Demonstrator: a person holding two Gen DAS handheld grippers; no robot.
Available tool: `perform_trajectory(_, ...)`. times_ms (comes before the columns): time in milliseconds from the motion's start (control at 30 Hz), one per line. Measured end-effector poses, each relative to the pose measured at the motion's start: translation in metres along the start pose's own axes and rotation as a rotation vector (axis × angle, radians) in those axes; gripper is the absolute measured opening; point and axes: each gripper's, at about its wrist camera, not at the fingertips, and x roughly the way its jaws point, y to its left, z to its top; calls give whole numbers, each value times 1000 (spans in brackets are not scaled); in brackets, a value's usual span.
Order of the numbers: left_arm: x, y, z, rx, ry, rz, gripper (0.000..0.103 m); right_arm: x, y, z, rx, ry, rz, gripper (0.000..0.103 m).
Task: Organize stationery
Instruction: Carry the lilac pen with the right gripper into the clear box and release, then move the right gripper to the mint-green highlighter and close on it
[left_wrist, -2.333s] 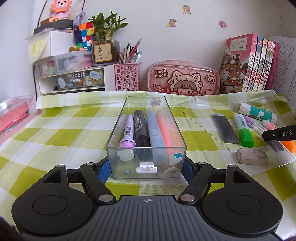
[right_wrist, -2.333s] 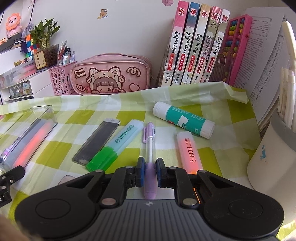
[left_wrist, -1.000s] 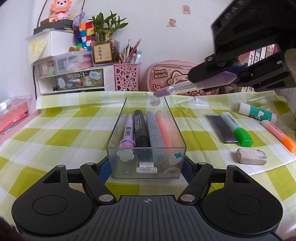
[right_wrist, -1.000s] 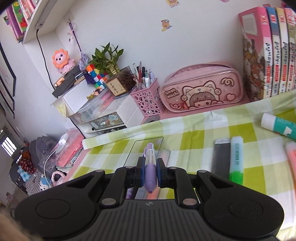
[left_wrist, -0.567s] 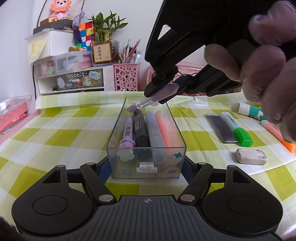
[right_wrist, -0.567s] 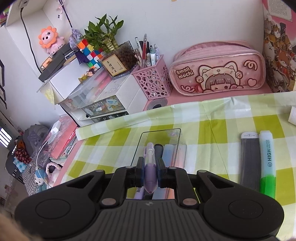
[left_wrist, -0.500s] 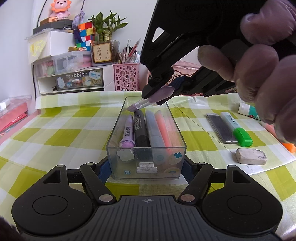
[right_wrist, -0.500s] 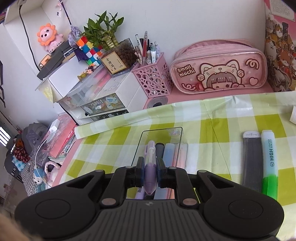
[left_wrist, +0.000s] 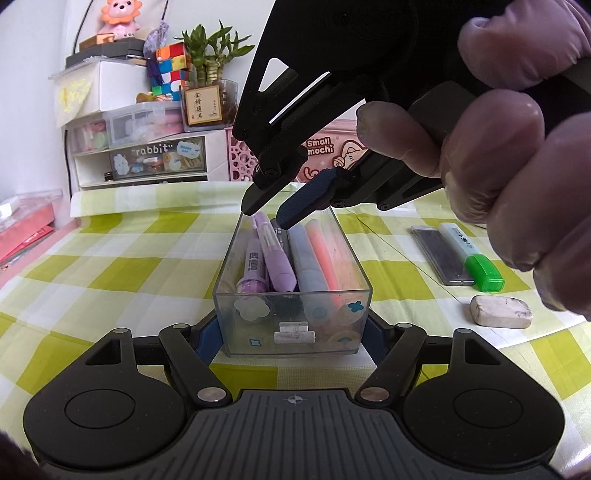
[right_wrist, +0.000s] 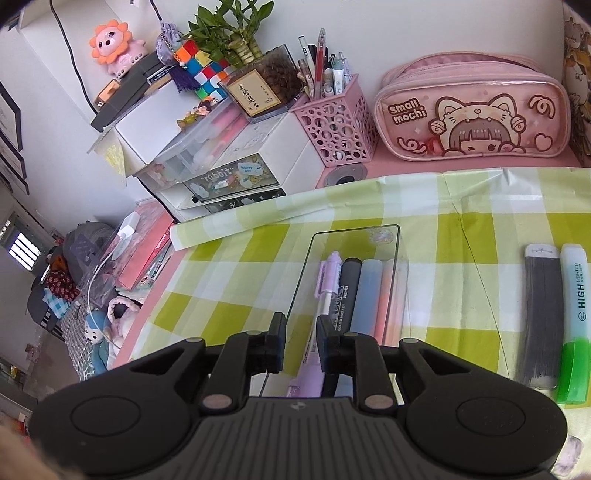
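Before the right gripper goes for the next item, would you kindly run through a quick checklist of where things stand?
1. Right gripper open: ok, fingers apart.
2. Purple pen inside the clear box: ok, lying on the other pens, tip raised at the far end.
3. Box steadied by the left gripper: ok, fingers on both sides.
4. Green highlighter reachable: ok, lying free on the cloth.
5. Room left in the box: cannot tell.
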Motion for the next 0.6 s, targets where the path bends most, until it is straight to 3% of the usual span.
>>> perform_trajectory(367, 0, 0, 0, 0, 0, 0, 73, -8, -2, -1, -16, -15, -7, 24)
perform_trajectory(600, 0, 0, 0, 0, 0, 0, 73, -20, -12, -6, -11, -45, -19, 32)
